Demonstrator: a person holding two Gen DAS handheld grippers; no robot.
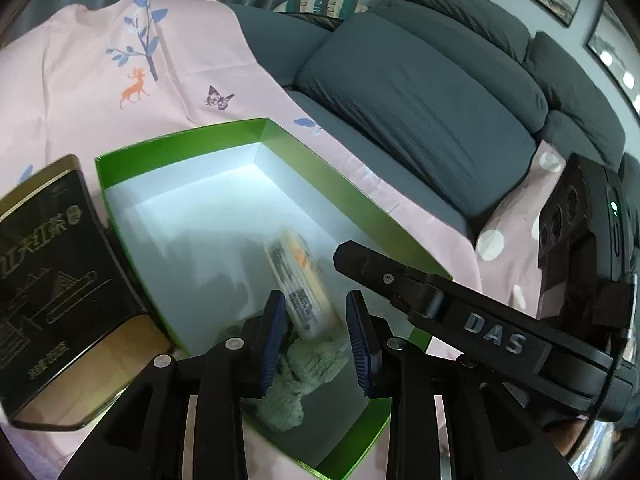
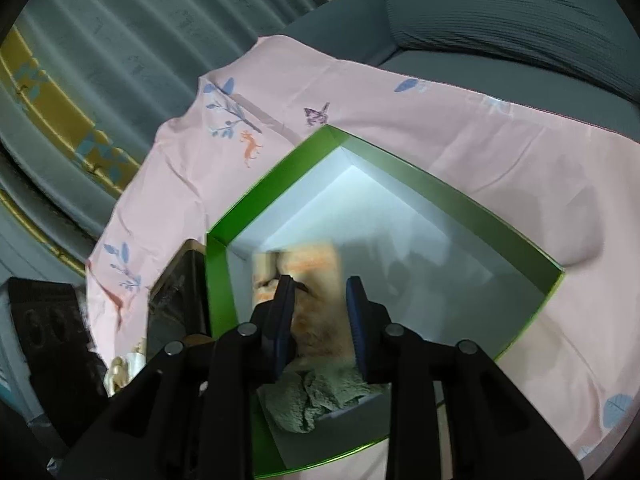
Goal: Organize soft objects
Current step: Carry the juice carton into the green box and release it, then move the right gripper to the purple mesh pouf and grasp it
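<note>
Over green box w/ grey towel inside: left gripper fingers narrow, gripping packet; right gripper narrow on orange pack.

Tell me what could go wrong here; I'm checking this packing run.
The blurred packet at the right claw may slip and miss the green box. The left claw works close beside it, so they might collide. The towel bunched by the near wall could snag.
</note>
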